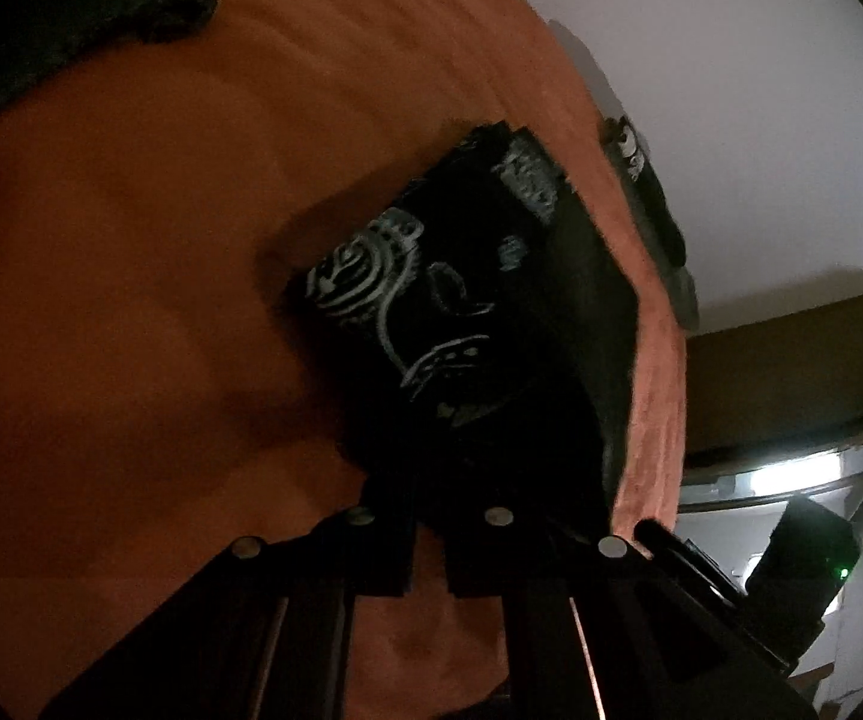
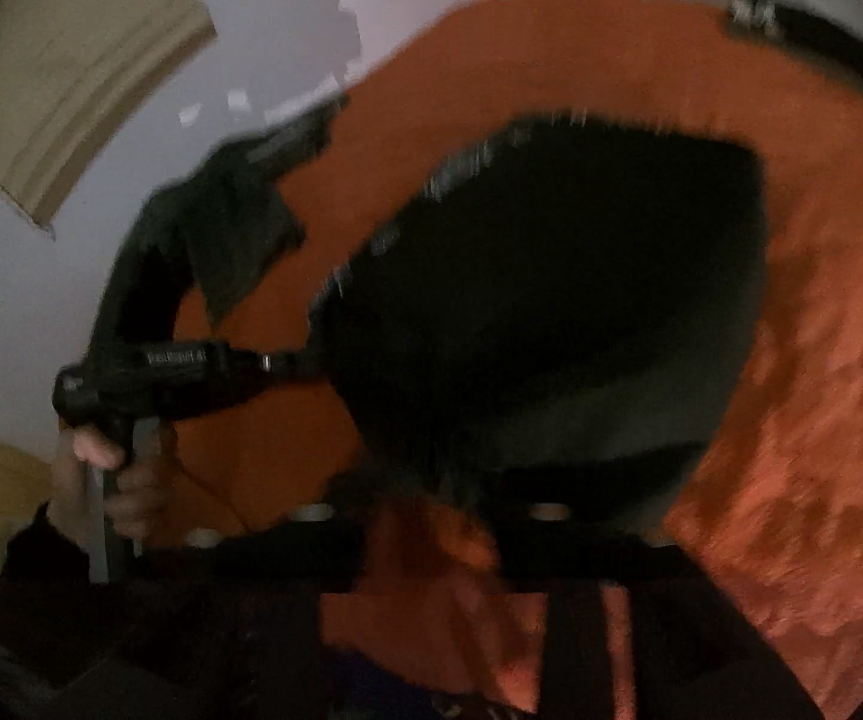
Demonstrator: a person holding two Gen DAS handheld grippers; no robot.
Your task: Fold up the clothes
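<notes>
We saw the folded garment (image 1: 467,300) lying on the bed cover (image 1: 131,300) just ahead of the left gripper (image 1: 428,540), its near edge at the fingertips. A second garment (image 1: 41,18) lay far ahead to its left. Ahead of the right gripper (image 2: 431,540), the same folded garment lay, another cloth (image 2: 239,222) beyond-left.

I see a dim room with a plain white wall (image 1: 731,60) behind an orange-covered surface (image 1: 131,240). A brown cardboard box (image 1: 791,360) sits by the wall, with a bright strip of light (image 1: 791,474) beneath it. Another tan panel (image 2: 71,78) leans against the wall.
</notes>
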